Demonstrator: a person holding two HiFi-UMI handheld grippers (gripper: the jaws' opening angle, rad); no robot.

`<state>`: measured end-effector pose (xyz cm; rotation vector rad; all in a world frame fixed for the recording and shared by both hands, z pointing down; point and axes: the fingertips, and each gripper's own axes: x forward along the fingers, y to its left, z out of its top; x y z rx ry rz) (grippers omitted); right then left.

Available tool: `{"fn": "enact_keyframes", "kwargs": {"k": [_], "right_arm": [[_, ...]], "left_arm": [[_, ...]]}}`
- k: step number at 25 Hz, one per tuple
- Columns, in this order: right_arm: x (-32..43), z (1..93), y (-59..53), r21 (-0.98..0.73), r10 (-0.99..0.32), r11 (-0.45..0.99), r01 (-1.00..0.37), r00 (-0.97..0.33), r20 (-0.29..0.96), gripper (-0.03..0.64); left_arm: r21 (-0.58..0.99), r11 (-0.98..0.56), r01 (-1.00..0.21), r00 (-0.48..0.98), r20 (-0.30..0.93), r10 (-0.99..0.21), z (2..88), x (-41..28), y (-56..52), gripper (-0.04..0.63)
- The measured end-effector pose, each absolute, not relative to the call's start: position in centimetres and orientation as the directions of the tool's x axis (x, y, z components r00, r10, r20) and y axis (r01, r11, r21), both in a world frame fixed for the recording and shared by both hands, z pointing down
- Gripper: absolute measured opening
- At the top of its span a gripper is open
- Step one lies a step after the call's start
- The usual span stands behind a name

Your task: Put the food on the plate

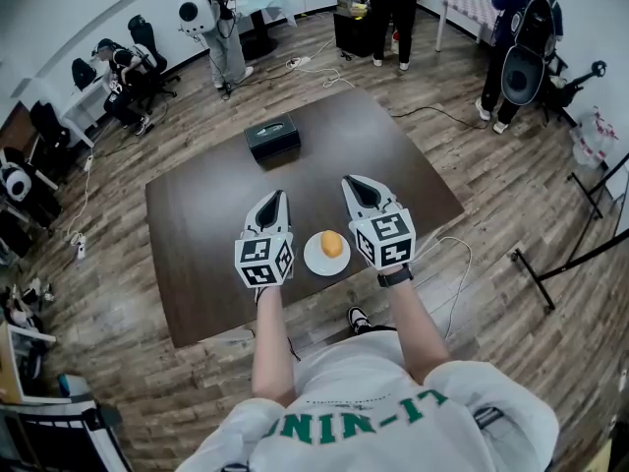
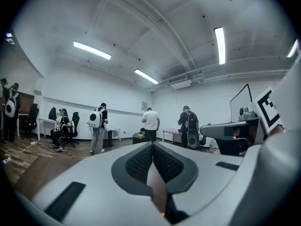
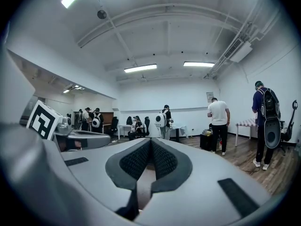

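An orange piece of food lies on a small white plate near the front edge of the dark brown table. My left gripper is held above the table just left of the plate, and its jaws meet with nothing between them. My right gripper is held just right of the plate, jaws shut and empty. Both gripper views look level across the room, with the left gripper and the right gripper showing their pads pressed together. The plate and food do not appear in them.
A black box sits at the far side of the table. Several people stand or sit around the room. Cables run over the wooden floor, and a black stand is at the right.
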<state>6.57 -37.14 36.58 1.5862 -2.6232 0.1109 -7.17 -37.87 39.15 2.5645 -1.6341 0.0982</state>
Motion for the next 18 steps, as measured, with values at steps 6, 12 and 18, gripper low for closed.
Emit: {"fn": "enact_keyframes", "kwargs": {"k": [6, 12, 18], "right_arm": [[6.1, 37.0, -36.9, -0.01, -0.88, 0.466, -0.885, -0.465, 0.097, 0.014], [6.7, 38.3, -37.2, -0.007, -0.877, 0.467, -0.884, -0.464, 0.123, 0.014], [7.3, 41.4, -37.7, -0.023, -0.873, 0.467, -0.884, -0.465, 0.148, 0.014]], "left_arm": [[0.059, -0.421, -0.905, 0.425, 0.112, -0.898, 39.9, -7.6, -37.9, 0.015], [0.082, -0.431, -0.899, 0.439, 0.131, -0.889, 41.5, -6.6, -38.5, 0.015], [0.096, -0.443, -0.891, 0.453, 0.151, -0.879, 44.6, -5.8, -39.0, 0.015]]}}
